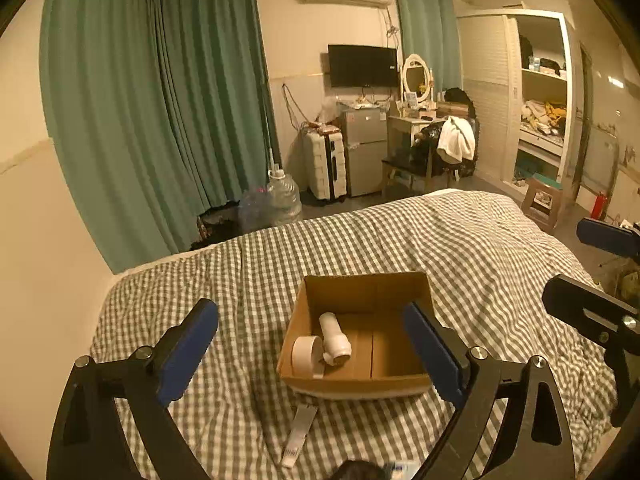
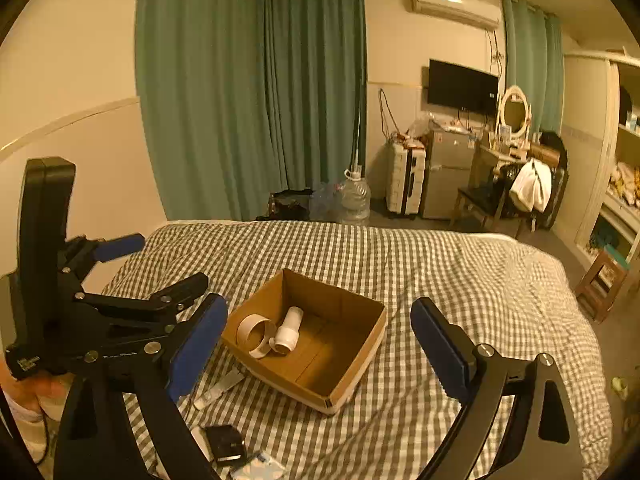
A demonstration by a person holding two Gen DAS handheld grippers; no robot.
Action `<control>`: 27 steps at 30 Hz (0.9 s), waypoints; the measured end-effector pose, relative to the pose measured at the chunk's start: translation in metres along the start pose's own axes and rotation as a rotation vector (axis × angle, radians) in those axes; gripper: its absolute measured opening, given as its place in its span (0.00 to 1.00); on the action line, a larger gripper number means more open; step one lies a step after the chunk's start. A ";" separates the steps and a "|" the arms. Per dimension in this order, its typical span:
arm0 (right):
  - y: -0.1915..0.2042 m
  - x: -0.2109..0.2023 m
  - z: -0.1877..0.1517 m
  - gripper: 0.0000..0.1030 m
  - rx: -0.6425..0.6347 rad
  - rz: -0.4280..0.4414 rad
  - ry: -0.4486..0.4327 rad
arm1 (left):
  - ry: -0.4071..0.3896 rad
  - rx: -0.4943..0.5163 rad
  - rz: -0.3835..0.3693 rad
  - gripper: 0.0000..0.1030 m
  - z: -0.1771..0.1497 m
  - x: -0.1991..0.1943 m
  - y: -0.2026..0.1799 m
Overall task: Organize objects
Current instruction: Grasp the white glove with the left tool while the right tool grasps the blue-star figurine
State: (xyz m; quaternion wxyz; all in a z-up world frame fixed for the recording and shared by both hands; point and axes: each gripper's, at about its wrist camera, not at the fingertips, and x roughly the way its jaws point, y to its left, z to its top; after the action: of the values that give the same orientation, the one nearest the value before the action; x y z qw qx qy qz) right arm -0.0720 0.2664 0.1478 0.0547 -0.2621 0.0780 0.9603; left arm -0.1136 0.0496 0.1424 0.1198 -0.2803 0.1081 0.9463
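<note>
Box: one open cardboard box (image 1: 360, 376) on the checked bedspread (image 1: 460, 248), at the middle of both wrist views.
Inside the box: two things, one roll of tape (image 1: 305, 356) and one white tube-shaped bottle (image 1: 334, 338), touching, at the box's 9 o'clock side.
Outside the box: one flat white strip (image 1: 298, 436) at its 6 o'clock in the left view; one small black item (image 2: 226, 444) and one white-blue packet (image 2: 260, 466) at 7 o'clock in the right view.
Left gripper (image 1: 310, 354): fingers wide apart, nothing between them but air above the box.
Right gripper (image 2: 318, 354): fingers wide apart, holding nothing.
Grippers counted: two, the left at 9 o'clock in the right view.
</note>
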 end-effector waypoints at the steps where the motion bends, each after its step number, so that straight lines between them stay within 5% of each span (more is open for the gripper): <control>1: 0.005 -0.010 -0.002 0.91 -0.013 -0.004 -0.002 | -0.004 0.002 -0.003 0.94 -0.004 -0.007 0.001; 13: 0.045 -0.052 -0.068 0.92 -0.094 0.017 0.074 | 0.047 0.000 0.054 0.96 -0.097 -0.048 0.007; 22: 0.055 -0.002 -0.160 0.92 -0.088 0.035 0.248 | 0.169 -0.095 0.127 0.96 -0.192 -0.013 0.009; 27: 0.061 0.033 -0.205 0.91 -0.068 0.063 0.358 | 0.264 -0.072 0.087 0.96 -0.237 0.011 -0.007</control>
State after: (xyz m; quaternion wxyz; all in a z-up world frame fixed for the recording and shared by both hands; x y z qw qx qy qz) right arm -0.0076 0.1716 -0.0357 0.0009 -0.4281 0.0620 0.9016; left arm -0.0010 -0.0062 -0.0585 0.0532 -0.4014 0.1009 0.9088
